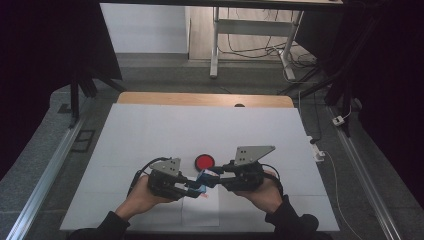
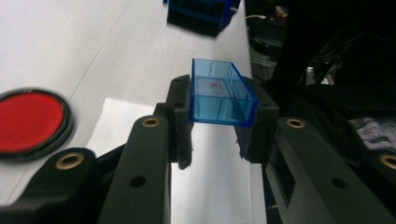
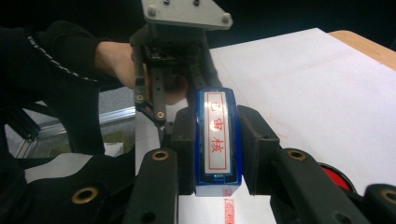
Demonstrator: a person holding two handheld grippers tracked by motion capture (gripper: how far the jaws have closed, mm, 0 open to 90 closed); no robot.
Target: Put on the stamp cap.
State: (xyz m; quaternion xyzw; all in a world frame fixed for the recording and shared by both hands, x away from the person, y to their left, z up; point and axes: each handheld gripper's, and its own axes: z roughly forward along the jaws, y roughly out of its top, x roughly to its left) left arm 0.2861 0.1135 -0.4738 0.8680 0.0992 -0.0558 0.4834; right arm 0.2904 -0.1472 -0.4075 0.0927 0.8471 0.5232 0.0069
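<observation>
A: Where is the blue rectangular plastic stamp found?

B: It is pinched between the jaws of the right gripper, just above the white sheet of paper at the near edge of the table. Its printing face, white with red characters, is turned up toward the right gripper view. A red imprint is seen on the paper directly beside its lower end.

A: And the other half?

B: A clear blue plastic cap, open like a small box, is clamped between the jaws of the left gripper. Both pairs of jaws are pressed on their parts, so nothing is loose. In the high view the two grippers are pointed at each other, nearly touching.

A: Why are they held so?

B: It is judged that the cap is kept with its opening toward the stamp so the two can be joined, or were just parted; the high view is too small for this to be decided.

A: What lies around them?

B: A round red ink pad in a black rim is placed just behind the grippers, probably to be within easy reach. All is resting on the white-covered table.
</observation>
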